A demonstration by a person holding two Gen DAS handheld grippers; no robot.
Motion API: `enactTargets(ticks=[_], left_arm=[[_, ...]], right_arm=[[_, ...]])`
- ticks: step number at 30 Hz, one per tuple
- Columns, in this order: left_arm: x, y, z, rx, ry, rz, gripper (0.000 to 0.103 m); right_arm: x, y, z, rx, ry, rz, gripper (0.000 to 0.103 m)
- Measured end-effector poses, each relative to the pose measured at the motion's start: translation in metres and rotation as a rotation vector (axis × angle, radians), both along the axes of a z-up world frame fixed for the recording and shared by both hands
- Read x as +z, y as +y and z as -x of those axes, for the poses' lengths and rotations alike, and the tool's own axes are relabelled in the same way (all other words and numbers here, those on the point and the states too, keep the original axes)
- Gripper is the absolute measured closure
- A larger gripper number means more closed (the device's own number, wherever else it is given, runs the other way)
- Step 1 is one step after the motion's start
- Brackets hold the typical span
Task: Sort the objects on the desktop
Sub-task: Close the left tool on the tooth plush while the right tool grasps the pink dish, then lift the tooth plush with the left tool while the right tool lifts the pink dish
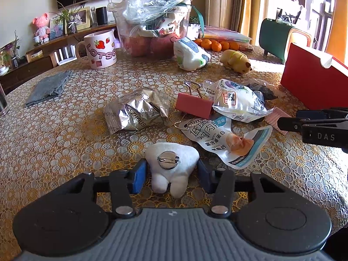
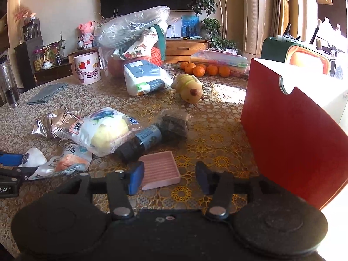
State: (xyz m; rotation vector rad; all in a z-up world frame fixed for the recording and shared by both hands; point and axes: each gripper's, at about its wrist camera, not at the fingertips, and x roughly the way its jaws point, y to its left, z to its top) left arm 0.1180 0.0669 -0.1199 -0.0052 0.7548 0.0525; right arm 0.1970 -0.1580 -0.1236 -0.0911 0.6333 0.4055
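Note:
My left gripper (image 1: pixel 171 177) is open, its blue pads on either side of a white plush tooth badge (image 1: pixel 171 167) lying pin-side up on the table; whether the pads touch it I cannot tell. My right gripper (image 2: pixel 169 178) is open, with a pink ridged pad (image 2: pixel 159 169) lying between its fingers near the left one. Ahead lie a silver foil packet (image 1: pixel 137 111), a red binder clip (image 1: pixel 193 106), a white chicken snack pouch (image 1: pixel 226 139), a bun packet (image 2: pixel 102 128) and a dark bottle (image 2: pixel 143 141). The right gripper also shows at the right edge of the left wrist view (image 1: pixel 289 122).
A red box (image 2: pixel 293 134) stands at the right. At the back are a Lotso mug (image 1: pixel 101 50), a clear bin with bags (image 1: pixel 152 24), a white pouch (image 2: pixel 145 78), a yellow toy (image 2: pixel 190 87), oranges (image 2: pixel 204 69) and a grey cloth (image 1: pixel 47 87).

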Motion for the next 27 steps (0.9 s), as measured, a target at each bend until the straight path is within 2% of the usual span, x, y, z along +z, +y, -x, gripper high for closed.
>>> enactTargets(ticks=[4,5,6,11,13,14,23,27], left_arm=[[0.0,0.0,0.0,-0.001,0.0,0.001,0.054],[0.001,0.0,0.0,0.0,0.0,-0.003,0.054],[0.0,0.0,0.0,0.0,-0.001,-0.003,0.054],[0.001,-0.001,-0.001,0.002,0.0,-0.002,0.054],[0.001,0.0,0.0,0.0,-0.002,-0.004,0.054],[0.001,-0.001,0.0,-0.003,-0.003,-0.005,0.055],[0.007,-0.006,0.004,-0.02,-0.022,-0.008,0.055],[0.008,-0.007,0.005,-0.023,-0.023,-0.007,0.055]], right_arm=[[-0.006,0.006,0.0,0.014,0.012,0.026,0.051],[-0.006,0.006,0.001,0.016,0.005,0.026,0.054],[-0.006,0.007,0.001,0.019,0.001,0.028,0.062],[-0.005,0.005,0.004,0.014,0.002,0.019,0.065],[-0.003,0.004,0.007,0.005,-0.003,0.012,0.074],[-0.002,0.003,0.007,0.003,0.0,0.006,0.093],[0.001,-0.004,0.015,0.003,0.026,-0.003,0.095],[0.003,-0.008,0.018,0.037,0.016,0.027,0.094]])
